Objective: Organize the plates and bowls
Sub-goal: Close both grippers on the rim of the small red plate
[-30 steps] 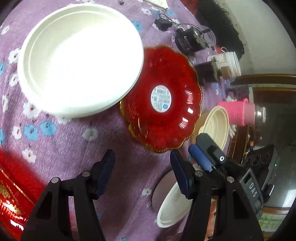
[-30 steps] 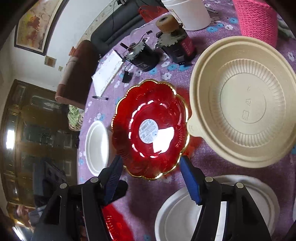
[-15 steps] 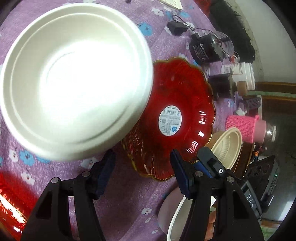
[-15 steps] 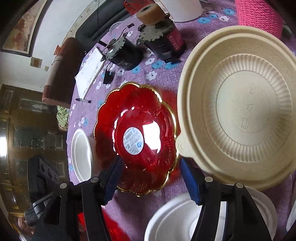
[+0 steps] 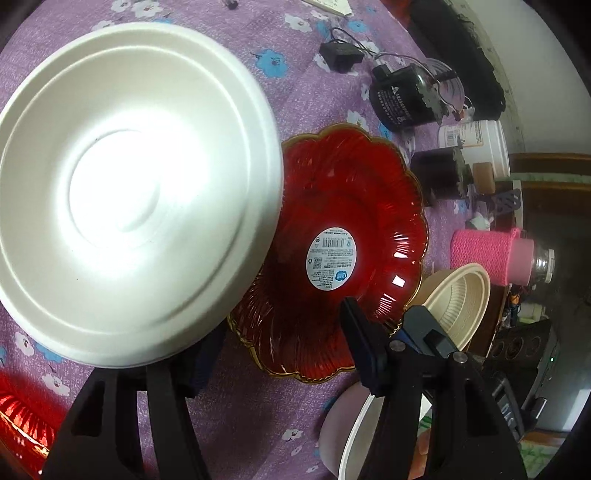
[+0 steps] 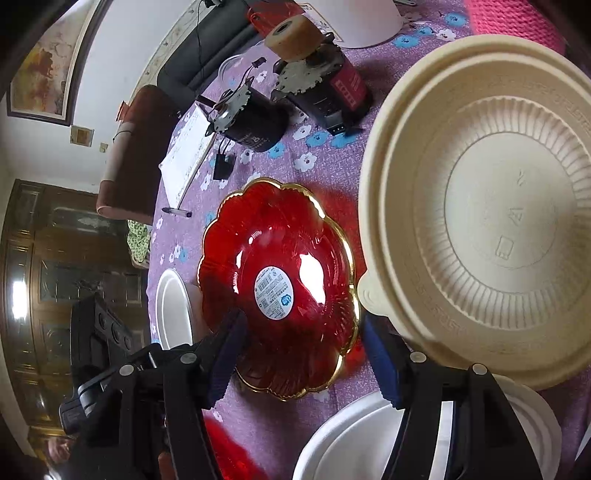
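A red glass plate [image 5: 343,254] with a gold scalloped rim and a round label lies on the purple flowered cloth; it also shows in the right wrist view [image 6: 280,284]. A big white plate [image 5: 129,184] overlaps its left edge and hides my left finger. My left gripper [image 5: 280,354] is open, close to the white plate's near rim. A cream ribbed bowl [image 6: 491,229] lies right of the red plate. My right gripper [image 6: 306,354] is open over the red plate's near edge, beside the cream bowl's tab.
Two black motors [image 6: 255,125], a tape roll [image 6: 291,35], a white tub [image 5: 476,144] and a pink knitted bottle [image 5: 491,254] stand at the back. White bowls [image 6: 369,443] lie near the front edge. A red box [image 5: 18,417] is at the left.
Both grippers have moved forward toward the dishes. The white plate now looms larger and covers my left finger; the cream bowl's rim now reaches my right finger.
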{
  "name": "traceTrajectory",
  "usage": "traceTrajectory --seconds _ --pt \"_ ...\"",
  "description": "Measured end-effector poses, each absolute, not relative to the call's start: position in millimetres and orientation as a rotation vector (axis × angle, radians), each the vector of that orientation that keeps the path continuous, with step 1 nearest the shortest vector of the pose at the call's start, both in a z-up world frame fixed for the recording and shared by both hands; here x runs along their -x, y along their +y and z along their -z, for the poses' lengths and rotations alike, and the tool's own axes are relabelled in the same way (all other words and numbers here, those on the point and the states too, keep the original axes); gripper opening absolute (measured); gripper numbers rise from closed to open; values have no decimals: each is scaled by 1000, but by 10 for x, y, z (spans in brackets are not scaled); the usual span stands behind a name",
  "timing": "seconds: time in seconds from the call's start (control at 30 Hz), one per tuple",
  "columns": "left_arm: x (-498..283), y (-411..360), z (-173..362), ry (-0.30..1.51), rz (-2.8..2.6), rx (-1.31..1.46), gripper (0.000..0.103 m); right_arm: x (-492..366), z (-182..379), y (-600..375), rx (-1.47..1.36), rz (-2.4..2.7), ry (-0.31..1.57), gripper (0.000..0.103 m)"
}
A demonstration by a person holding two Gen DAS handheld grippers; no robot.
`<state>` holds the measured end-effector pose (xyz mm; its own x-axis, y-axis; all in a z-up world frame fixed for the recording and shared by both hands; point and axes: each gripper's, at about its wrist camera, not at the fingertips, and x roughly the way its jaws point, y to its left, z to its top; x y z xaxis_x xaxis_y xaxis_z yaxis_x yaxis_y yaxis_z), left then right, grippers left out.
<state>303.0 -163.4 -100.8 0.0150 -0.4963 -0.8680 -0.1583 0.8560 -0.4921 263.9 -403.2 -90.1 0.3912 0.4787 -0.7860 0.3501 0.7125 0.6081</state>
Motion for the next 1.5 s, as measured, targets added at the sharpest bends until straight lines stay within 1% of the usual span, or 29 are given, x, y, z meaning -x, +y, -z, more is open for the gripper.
traceTrajectory --seconds 0.13,0.33,0.47,0.5,0.53,0.63,0.7,0.73,0.77,0.8,0.83,0.87,0.93,0.97,1.0,1.07,1.13,1.5 --pt "-3009 -1645 987 1554 280 509 60 -2613 890 -4055 -860 -141 1158 64" --pt "-3010 -1627 979 1550 260 500 60 -2595 948 -4074 -903 -170 1173 64" --pt "-3025 -1526 983 1544 245 515 60 -2641 992 -3958 -841 -101 1221 56" --pt "-3021 -1524 987 1544 248 515 60 -2649 1005 -3919 -828 -85 1233 50" --pt "-3015 -1528 985 1542 251 510 60 -2650 1013 -3899 -810 -64 1242 43" --pt "-3001 -1564 982 1544 263 495 60 -2648 1039 -3895 -791 -28 1253 30" --pt "-2989 -1575 976 1542 270 491 60 -2637 1073 -3935 -809 -18 1248 19" --pt "-2984 -1582 975 1539 271 485 59 -2636 1083 -3948 -811 -17 1248 17" --pt "-2982 -1590 973 1539 271 476 56 -2632 1087 -3959 -810 -18 1249 14" --pt "-2978 -1593 970 1538 271 470 48 -2629 1089 -3962 -804 -19 1249 10" --pt "-2975 -1592 971 1540 273 468 45 -2626 1090 -3954 -790 -19 1252 8" --pt "-2975 -1604 977 1545 274 464 41 -2626 1083 -3943 -780 -22 1252 8" --pt "-2966 -1597 991 1547 259 447 32 -2612 1072 -3936 -773 -22 1245 8" --pt "-2959 -1586 996 1546 250 441 25 -2612 1070 -3927 -770 -20 1243 8" --pt "-2960 -1576 1003 1546 241 440 21 -2603 1067 -3930 -768 -18 1239 8" --pt "-2954 -1556 1013 1546 235 442 19 -2591 1059 -3925 -769 -16 1233 8" --pt "-2950 -1555 1010 1544 225 428 14 -2577 1049 -3920 -770 -18 1227 8" --pt "-2848 -1565 939 1535 246 411 12 -2485 972 -3919 -784 -13 1201 8"
